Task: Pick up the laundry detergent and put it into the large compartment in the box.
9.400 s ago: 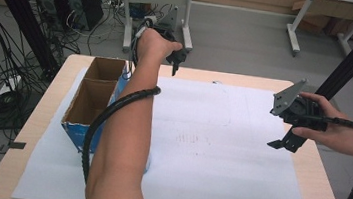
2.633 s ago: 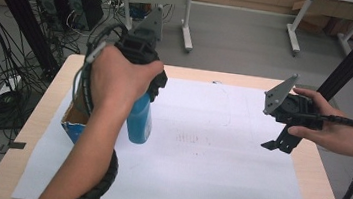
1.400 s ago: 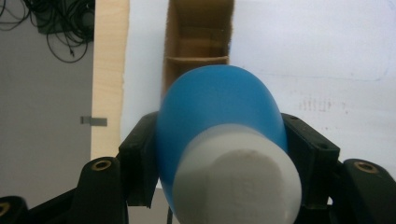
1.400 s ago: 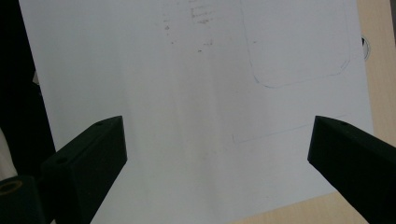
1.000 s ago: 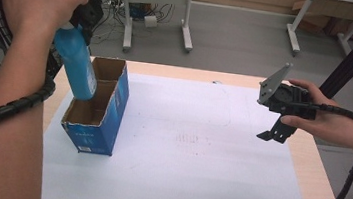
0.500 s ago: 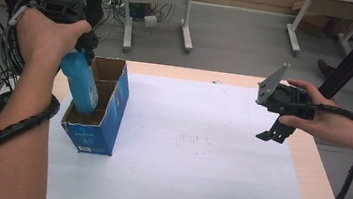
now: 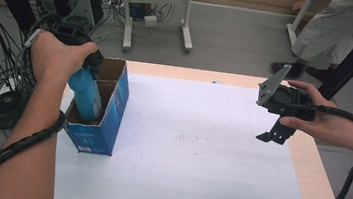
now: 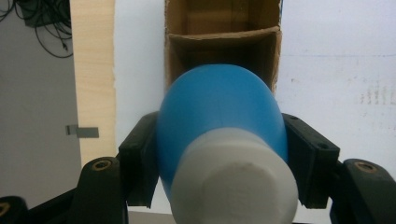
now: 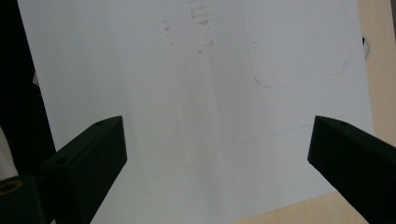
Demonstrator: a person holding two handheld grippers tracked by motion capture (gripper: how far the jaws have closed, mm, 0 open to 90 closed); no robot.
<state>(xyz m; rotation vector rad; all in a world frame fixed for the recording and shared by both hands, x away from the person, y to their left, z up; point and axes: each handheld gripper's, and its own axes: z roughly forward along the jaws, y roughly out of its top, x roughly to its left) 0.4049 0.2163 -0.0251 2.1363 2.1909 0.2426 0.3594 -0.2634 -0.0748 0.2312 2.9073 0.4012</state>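
Spanning most of the high view, the counter (image 7: 217, 76) carried a broad white sheet (image 7: 196, 172) with faint pencil marks. At the sheet's left edge stood the blue cardboard box (image 7: 106, 121), open-topped and split by a divider into two compartments.

Next in size came the blue bottle (image 7: 86, 94), white cap uppermost. The left tool (image 7: 87, 67) was clamped around its upper body, a pad pressing on each side just below the cap (the left gripper view made this plain, with the bottle's shoulder wedged between both black jaws). A second earlier the bottle had hung high above the box's far-left corner; half a second earlier it was lower, its base about level with the rim; now its lower part had sunk inside the nearer compartment. Whether the base touched the box floor could not be told, since the cardboard wall hid it.

That drop suggested the placing was nearly done: what likely remained was settling the bottle upright and letting go.

Smallest in play, the right tool (image 7: 273, 135) hovered over the sheet's right side, just where it had been a second before, its jaws spread wide with nothing between them.
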